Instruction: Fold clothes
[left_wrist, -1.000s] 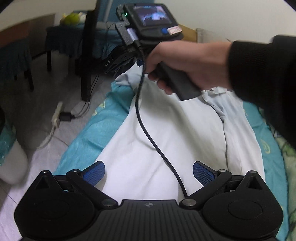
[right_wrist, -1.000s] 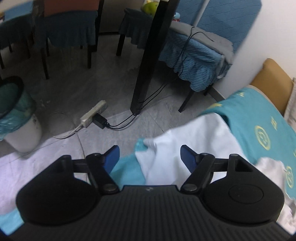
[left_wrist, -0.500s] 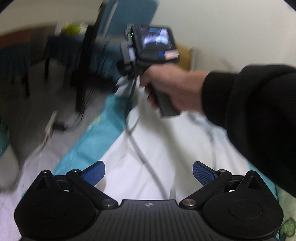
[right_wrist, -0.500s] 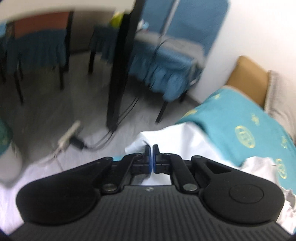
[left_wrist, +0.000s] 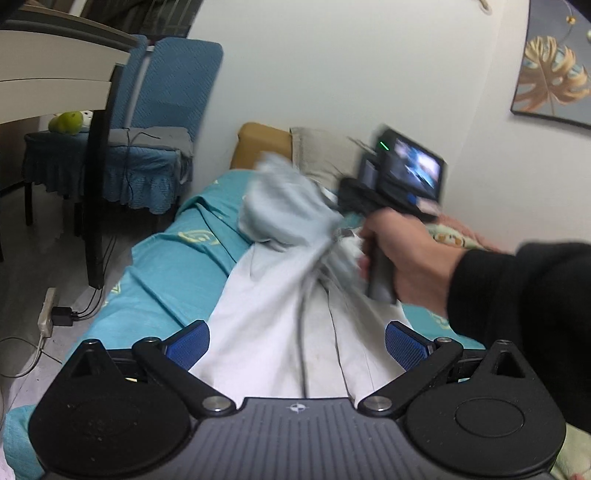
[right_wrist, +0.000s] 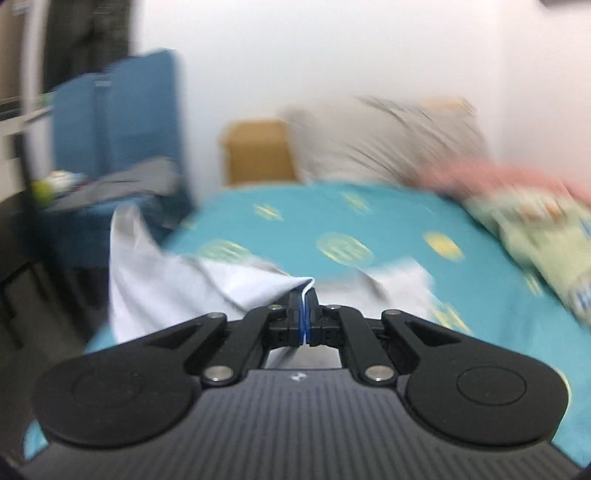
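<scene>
Pale garment (left_wrist: 280, 317) lying lengthwise on the bed (left_wrist: 166, 273), over the teal cover, near the left edge; far end lifted clear of the bed and bunched in the air toward the head end, close to the grey pillow (left_wrist: 321, 155).

Right gripper (right_wrist: 305, 314): jaws fully together, pinching a thin hem or corner of the cloth, a white edge visible between the blue pads. In the left wrist view, same gripper seen in a hand (left_wrist: 402, 254) with dark sleeve, cloth hanging from it in loose folds; much blur there, so exact grasp point not readable from that view.

Left gripper (left_wrist: 295, 341): jaws wide apart, nothing between the pads, hovering above the near end of the garment, not pressing on it as far as visible.

Handling, as judgement: light, soft and limp fabric, no stiffness, sagging wherever not supported; probably a little slippery against the cover, so likely to drag and wrinkle when pulled from one point only. Best to take hold at hems and corners, two layers pinched together, one grip at each side of the same edge. Near end still flat, good place for the free jaws to hold or pin. Fold only started.
</scene>
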